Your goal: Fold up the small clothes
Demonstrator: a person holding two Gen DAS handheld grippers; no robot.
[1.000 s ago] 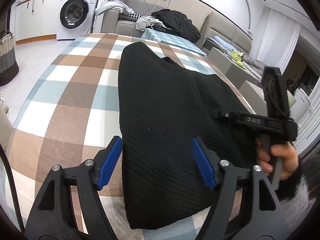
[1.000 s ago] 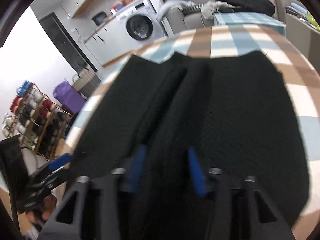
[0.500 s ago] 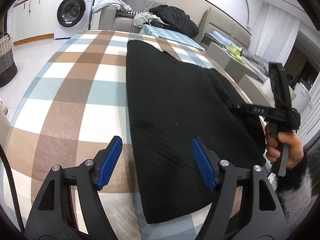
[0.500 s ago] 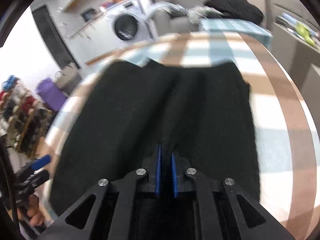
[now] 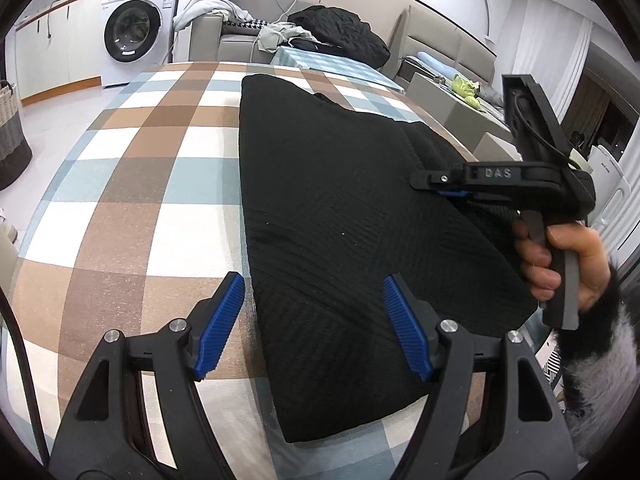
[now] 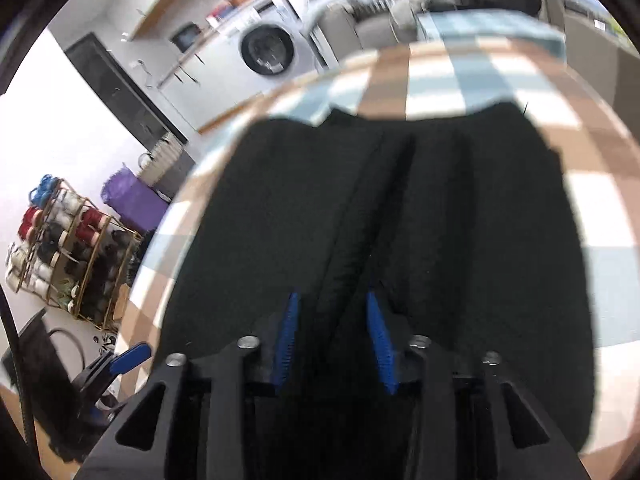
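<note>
Checked tablecloth [image 5: 132, 200] under black garment [image 5: 340, 216], blurred beyond right gripper [image 6: 332, 336].

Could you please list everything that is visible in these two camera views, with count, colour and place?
garment: one, black, lying on the table
tablecloth: one, brown, blue and white check, covering the table
washing machine: one, white, far left by the wall
sofa: one, grey, behind the table, with clothes piled on it
basket: one, grey striped, on the floor at left
spool rack: one, wire, with red, white and dark spools, on the floor
left gripper: one, black with blue pads, open over the garment's near edge
right gripper: one, black with blue pads, open astride a garment ridge
</note>
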